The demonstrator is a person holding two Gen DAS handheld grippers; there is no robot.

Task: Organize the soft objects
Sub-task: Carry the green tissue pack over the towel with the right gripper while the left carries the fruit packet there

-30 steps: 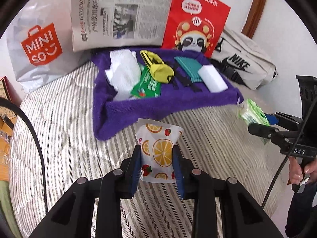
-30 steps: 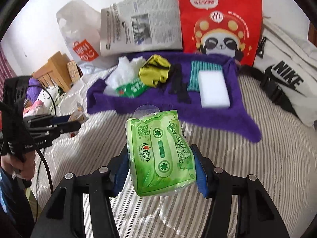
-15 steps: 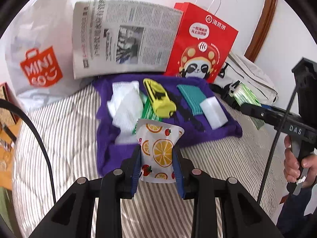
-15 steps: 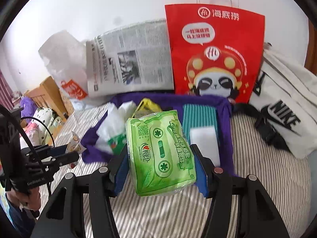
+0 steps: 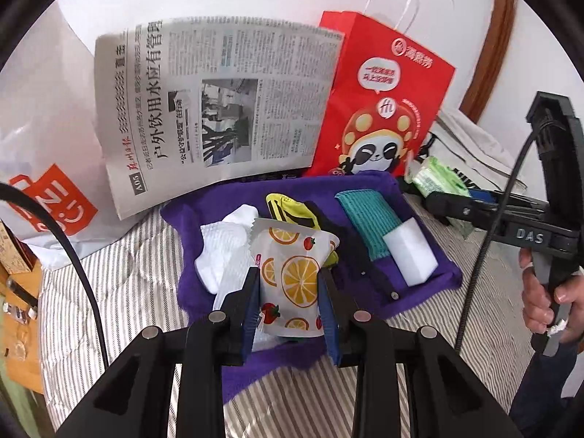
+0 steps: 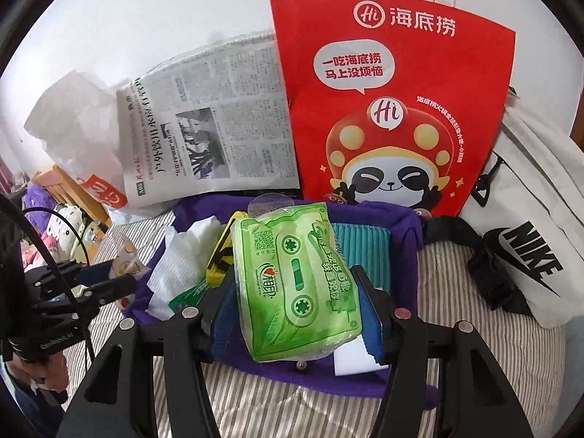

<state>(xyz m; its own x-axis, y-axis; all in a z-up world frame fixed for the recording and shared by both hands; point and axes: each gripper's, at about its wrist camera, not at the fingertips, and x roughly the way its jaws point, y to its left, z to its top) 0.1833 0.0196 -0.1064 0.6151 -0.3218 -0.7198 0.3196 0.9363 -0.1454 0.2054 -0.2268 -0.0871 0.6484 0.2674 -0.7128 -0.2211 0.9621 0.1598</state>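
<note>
1. The left gripper (image 5: 291,304) is clamped on a crinkly white pouch (image 5: 292,273) printed with orange slices and strawberries, held in the air above the near edge of the purple towel (image 5: 419,292).
2. The right gripper (image 6: 297,323) squeezes a soft, glossy green tissue pack (image 6: 297,284) with a cassette drawing, also up over the towel.
3. That fuzzy towel has its edges turned up like a tray on the striped bedding (image 5: 127,292). In it: crumpled white paper (image 5: 222,252), a yellow pouch (image 5: 288,206), a ribbed teal cloth (image 5: 367,219), a white foam block (image 5: 412,255) and a black strap (image 5: 368,273).
4. Behind it stand a newspaper (image 5: 219,109), a red paper bag (image 6: 394,102), a white plastic bag (image 5: 47,168) and a canvas Nike bag (image 6: 529,241).
</note>
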